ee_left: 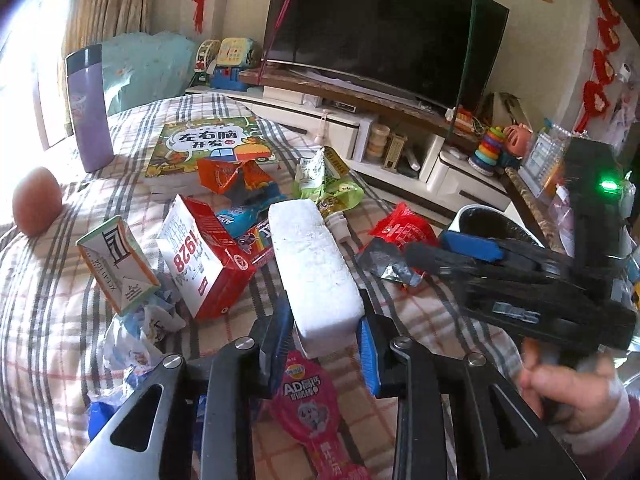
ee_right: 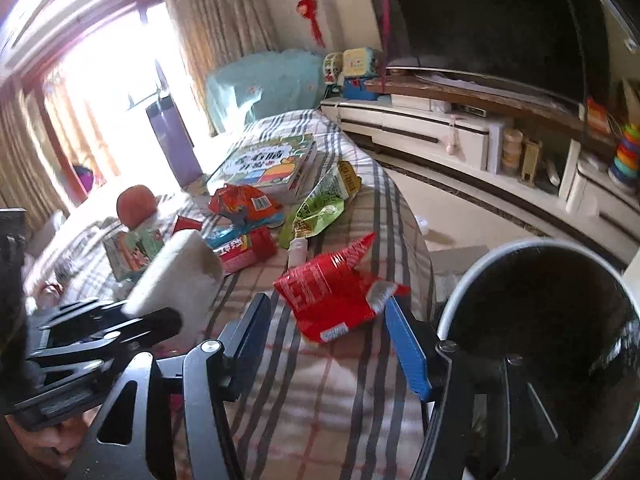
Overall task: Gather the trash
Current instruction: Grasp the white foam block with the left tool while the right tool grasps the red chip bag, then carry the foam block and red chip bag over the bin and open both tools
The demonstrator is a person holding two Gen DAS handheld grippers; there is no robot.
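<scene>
Left wrist: left gripper [ee_left: 326, 344] – fingers clamp crumbly foam block [ee_left: 316, 268] (white)

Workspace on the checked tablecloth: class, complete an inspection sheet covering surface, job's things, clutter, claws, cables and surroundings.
Surface: checked tablecloth, crowded.
Job's things: white foam block; red snack wrapper; green pouch; red carton; bin beside the table.
Clutter: picture book, purple flask, egg.
Claws: left claw shut on the foam block; right claw open, the red wrapper between its fingers, no grip visible.
Cables: nothing seen.
Surroundings: television, toys on a white cabinet.
</scene>
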